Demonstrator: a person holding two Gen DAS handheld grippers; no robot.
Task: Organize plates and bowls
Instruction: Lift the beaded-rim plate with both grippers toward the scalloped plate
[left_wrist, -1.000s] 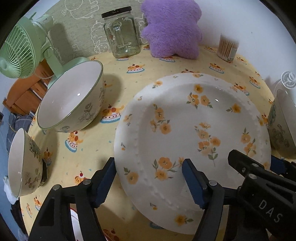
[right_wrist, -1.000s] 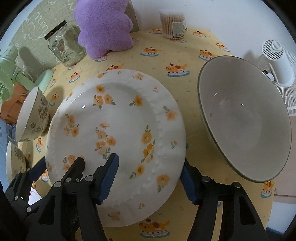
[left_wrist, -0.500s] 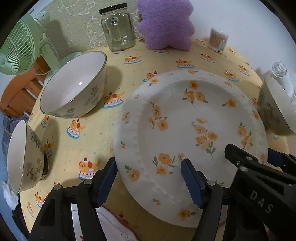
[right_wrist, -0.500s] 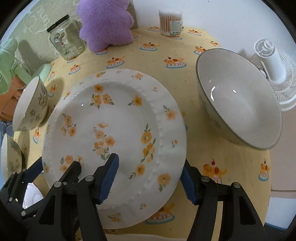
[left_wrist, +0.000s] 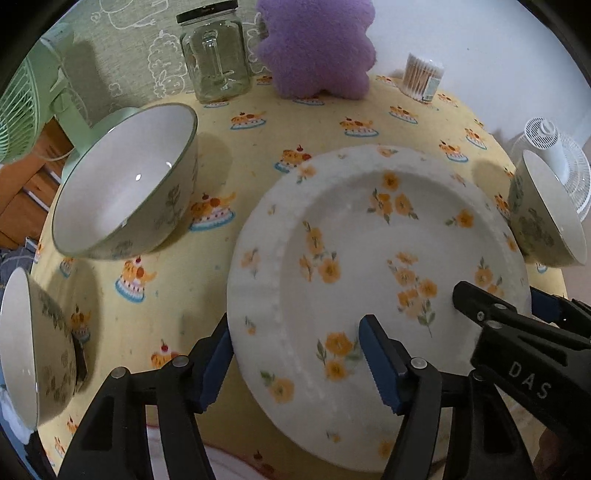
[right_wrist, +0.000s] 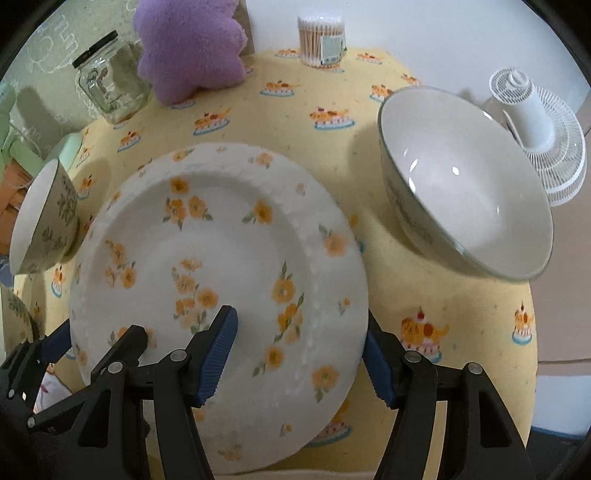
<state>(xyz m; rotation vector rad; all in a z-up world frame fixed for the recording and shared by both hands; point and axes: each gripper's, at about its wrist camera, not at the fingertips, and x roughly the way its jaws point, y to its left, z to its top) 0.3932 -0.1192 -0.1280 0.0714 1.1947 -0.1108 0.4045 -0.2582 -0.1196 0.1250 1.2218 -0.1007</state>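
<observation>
I hold the floral plate (left_wrist: 388, 280) with both grippers above the yellow table (left_wrist: 258, 147). My left gripper (left_wrist: 295, 362) straddles the plate's left rim, one pad under the edge, one on the face; jaws roughly half open, apparently clamped on it. My right gripper (right_wrist: 301, 354) takes the right rim the same way. The plate is rigid, glazed ceramic: slippery, breakable, moderately heavy, so I judge opposite rims the correct hold. Count: one plate; three bowls — a large bowl (left_wrist: 125, 188) left of the plate, a second bowl (left_wrist: 33, 347) nearer me, a third bowl (right_wrist: 465, 184) right of the plate
</observation>
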